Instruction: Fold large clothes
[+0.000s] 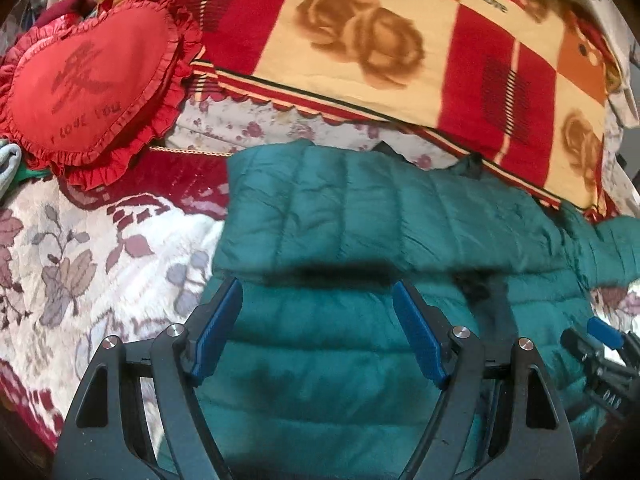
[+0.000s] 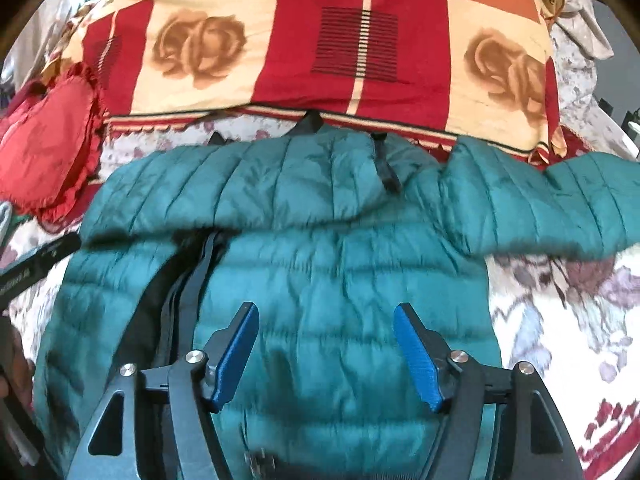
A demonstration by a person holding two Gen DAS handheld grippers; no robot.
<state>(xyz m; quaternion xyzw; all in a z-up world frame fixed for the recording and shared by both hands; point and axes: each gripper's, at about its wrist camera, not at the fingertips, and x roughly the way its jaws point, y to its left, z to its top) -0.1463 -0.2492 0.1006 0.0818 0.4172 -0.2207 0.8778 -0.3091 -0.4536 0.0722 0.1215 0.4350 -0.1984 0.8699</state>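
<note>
A teal quilted puffer jacket [image 1: 360, 220] lies flat on the bed, with one sleeve folded across its upper part; it also shows in the right wrist view [image 2: 328, 264]. Its other sleeve [image 2: 560, 208] stretches out to the right. A black zipper line [image 2: 192, 280] runs down the front. My left gripper [image 1: 318, 292] is open and empty, just above the jacket's left body below the folded sleeve. My right gripper [image 2: 326, 316] is open and empty above the jacket's middle; it also shows at the right edge of the left wrist view [image 1: 600, 340].
A floral white and maroon bedspread [image 1: 100, 248] covers the bed. A red heart-shaped frilled pillow [image 1: 88, 80] lies at the far left. A red, orange and cream checked blanket [image 2: 320, 48] lies folded along the back behind the jacket.
</note>
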